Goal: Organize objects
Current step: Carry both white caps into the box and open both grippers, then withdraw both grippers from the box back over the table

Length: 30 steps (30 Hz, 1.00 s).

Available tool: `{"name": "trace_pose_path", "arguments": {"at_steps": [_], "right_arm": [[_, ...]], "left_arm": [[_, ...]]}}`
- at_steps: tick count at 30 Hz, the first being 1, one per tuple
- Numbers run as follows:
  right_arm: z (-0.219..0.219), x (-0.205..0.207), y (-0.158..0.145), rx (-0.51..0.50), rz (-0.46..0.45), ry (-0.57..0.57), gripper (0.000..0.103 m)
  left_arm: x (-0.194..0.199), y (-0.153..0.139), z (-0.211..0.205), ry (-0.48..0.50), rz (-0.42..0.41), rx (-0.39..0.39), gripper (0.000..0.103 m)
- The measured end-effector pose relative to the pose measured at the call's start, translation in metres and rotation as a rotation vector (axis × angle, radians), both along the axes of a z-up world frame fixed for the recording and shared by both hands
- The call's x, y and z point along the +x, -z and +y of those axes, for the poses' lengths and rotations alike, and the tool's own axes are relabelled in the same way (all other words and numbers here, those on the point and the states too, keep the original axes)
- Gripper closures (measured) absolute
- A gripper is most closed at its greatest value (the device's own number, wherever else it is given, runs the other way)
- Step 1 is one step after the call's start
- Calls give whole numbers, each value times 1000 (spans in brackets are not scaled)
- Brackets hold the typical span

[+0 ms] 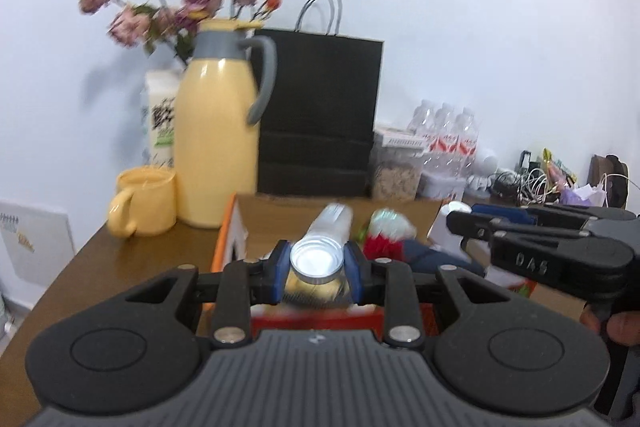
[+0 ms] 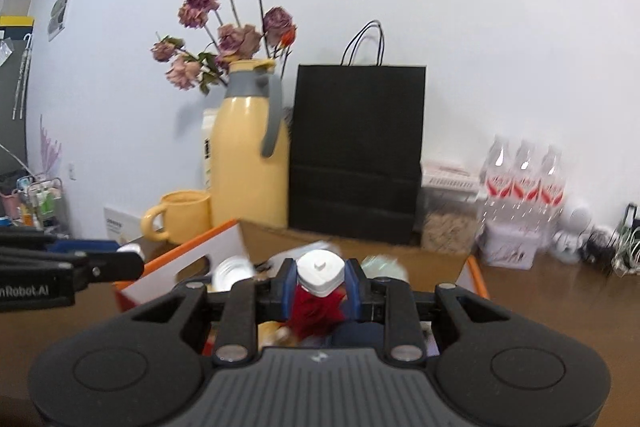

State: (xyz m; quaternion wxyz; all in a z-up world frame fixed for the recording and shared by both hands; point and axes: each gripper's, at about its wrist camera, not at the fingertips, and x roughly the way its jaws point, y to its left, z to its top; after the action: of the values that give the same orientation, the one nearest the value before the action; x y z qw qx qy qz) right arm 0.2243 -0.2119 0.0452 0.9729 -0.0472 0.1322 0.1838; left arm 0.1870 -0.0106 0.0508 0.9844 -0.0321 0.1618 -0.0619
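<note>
Your left gripper (image 1: pixel 316 273) jaws are clamping narrowly on a small jar with a silver lid (image 1: pixel 316 261), holding it above the open cardboard box (image 1: pixel 344 211). Your right gripper (image 2: pixel 320 285) jaws are squeezing a red bottle with a white cap (image 2: pixel 320 273) over the same box. Ahead on the tabletop (image 1: pixel 120 259) are standing a yellow mug (image 1: pixel 142 201), a yellow thermos jug (image 1: pixel 218 131), a black paper bag (image 1: pixel 320 111) and 3 water bottles (image 2: pixel 524 175); nothing is blocking either gripper.
</note>
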Motion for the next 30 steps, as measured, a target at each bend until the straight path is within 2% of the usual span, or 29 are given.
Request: {"name": "trace_pose_path", "arguments": {"at_steps": [4,9,12,15,16,17,18,19,20,21,23,24,30], "right_arm": [[-7,16,-2,29,2,24,78],[-8,43,10,48,36,39,78],[-8,56,21,31,62,41,78],[-11,66,31,24,109,41,78],[-11,69,35,24,124,46,78],[-12,71,38,26,133,54,77],[-14,72,40,28,137,62,71],[-15,72,41,30,141,70,66],[-16,72,41,32,140,77,50],[-17,71,41,32,133,89,28],[-18,69,41,24,121,112,4],[-19,69,41,18,115,120,0],[-24,67,41,12,137,144,0]], "left_arm": [[29,-5,-18,4,2,-10,73],[69,-6,-29,-5,7,-32,73],[81,0,-30,1,12,-33,73],[86,8,-31,3,12,-1,71],[88,10,-31,-7,12,12,59],[89,11,-32,-22,8,24,37],[88,12,-32,-36,-4,34,17],[87,12,-32,-46,-18,45,10],[86,12,-32,-56,-27,54,3],[85,11,-32,-62,-34,56,0],[84,10,-30,-75,-37,49,0],[85,9,-29,-81,-34,46,0],[86,12,-24,-113,-11,23,0]]}}
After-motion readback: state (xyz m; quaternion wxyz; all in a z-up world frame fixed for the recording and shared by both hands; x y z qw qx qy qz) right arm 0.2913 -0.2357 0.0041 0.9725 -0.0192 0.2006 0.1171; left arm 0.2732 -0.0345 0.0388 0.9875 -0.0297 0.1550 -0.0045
